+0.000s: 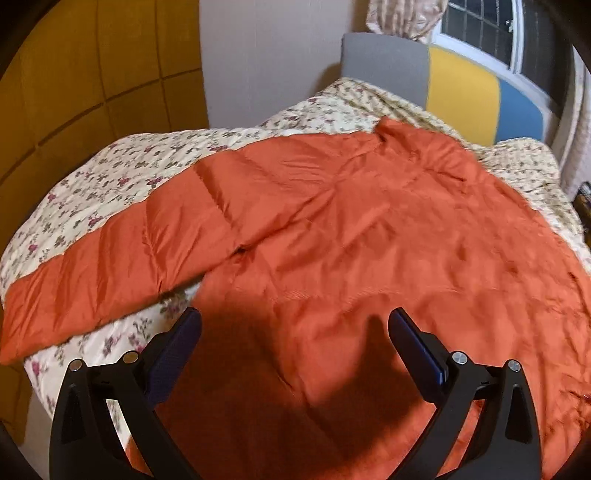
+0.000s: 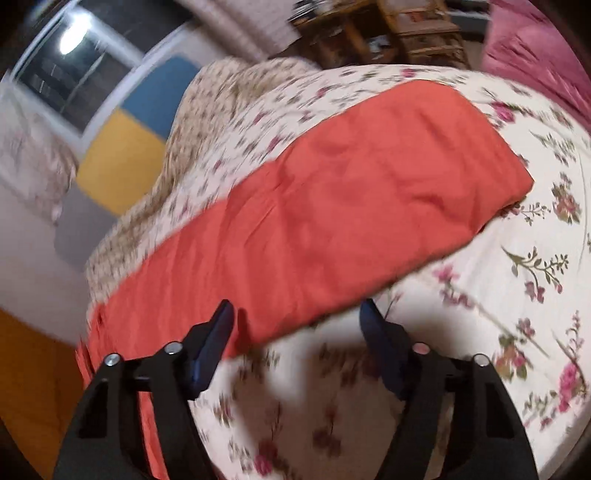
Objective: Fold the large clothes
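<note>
An orange quilted jacket (image 1: pixel 369 236) lies spread flat on a floral bedspread (image 1: pixel 92 192). One sleeve (image 1: pixel 110 266) stretches out to the left. My left gripper (image 1: pixel 293 321) is open and empty, hovering over the jacket's lower body. In the right wrist view the other sleeve (image 2: pixel 332 206) runs diagonally across the bedspread (image 2: pixel 498 295), its cuff at the far right. My right gripper (image 2: pixel 297 314) is open and empty, just above the sleeve's near edge.
A headboard with grey, yellow and blue panels (image 1: pixel 461 81) stands behind the bed under a window (image 1: pixel 487 26). An orange padded wall (image 1: pixel 92 74) is on the left. Wooden furniture (image 2: pixel 388 33) and a pink cloth (image 2: pixel 535 48) lie beyond the bed.
</note>
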Motion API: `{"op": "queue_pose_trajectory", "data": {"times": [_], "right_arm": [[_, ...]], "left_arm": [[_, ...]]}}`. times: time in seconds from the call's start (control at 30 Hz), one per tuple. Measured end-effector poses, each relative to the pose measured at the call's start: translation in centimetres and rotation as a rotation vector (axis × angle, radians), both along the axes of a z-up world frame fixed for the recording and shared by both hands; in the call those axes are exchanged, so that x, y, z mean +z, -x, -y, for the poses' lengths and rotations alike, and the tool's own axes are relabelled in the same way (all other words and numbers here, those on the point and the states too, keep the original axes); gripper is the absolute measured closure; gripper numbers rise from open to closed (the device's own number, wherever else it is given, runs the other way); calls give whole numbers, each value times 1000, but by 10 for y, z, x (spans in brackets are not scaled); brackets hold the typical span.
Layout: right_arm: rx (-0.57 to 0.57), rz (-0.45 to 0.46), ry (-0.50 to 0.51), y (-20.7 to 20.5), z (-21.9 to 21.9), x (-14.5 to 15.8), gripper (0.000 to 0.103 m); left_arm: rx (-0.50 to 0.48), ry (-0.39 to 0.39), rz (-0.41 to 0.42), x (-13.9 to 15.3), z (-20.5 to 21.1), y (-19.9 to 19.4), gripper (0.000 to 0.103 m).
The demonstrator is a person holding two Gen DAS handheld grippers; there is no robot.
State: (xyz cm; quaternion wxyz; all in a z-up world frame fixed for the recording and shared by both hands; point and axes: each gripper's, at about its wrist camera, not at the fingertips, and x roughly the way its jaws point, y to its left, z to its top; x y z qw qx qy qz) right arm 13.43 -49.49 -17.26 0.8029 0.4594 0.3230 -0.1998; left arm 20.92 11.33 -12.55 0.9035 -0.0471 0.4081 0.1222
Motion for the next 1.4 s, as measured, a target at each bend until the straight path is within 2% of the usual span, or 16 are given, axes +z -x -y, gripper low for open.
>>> {"op": "queue_pose_trajectory", "data": {"times": [0.13, 0.27, 0.33, 0.37, 0.43, 0.47, 0.53, 0.63, 0.73, 0.8, 1.0, 1.23, 1.4], "right_arm": [[-131, 50, -47, 6, 18, -8, 42], [-220, 83, -83, 10, 28, -13, 43], [-275, 65, -81, 10, 30, -12, 61], [-296, 59, -82, 14, 34, -13, 66], [-326, 46, -79, 12, 36, -12, 81], [-320, 35, -63, 8, 37, -10, 84], [-289, 7, 38, -6, 32, 4, 92], [-237, 32, 182, -14, 10, 26, 93], [-141, 75, 393, -29, -32, 61, 95], [-81, 104, 494, -41, -57, 78, 95], [145, 172, 715, -82, -146, 103, 96], [428, 256, 878, -120, -259, 98, 97], [583, 301, 929, -136, -322, 86, 97]], "left_arm": [[31, -65, -3, -12, -13, -8, 3], [46, 1, -14, -25, -25, -8, 3], [49, 27, -16, -29, -28, -8, 3], [49, 37, -19, -30, -29, -8, 3], [47, 63, -28, -33, -32, -9, 3], [46, 71, -31, -33, -33, -9, 3], [44, 82, -32, -35, -33, -10, 3], [43, 76, -32, -36, -31, -10, 3], [44, 74, -28, -36, -31, -10, 3], [45, 75, -25, -36, -31, -10, 3], [49, 70, -13, -36, -31, -9, 3], [49, 66, -6, -36, -32, -8, 3], [51, 63, -1, -37, -32, -7, 3]]}}
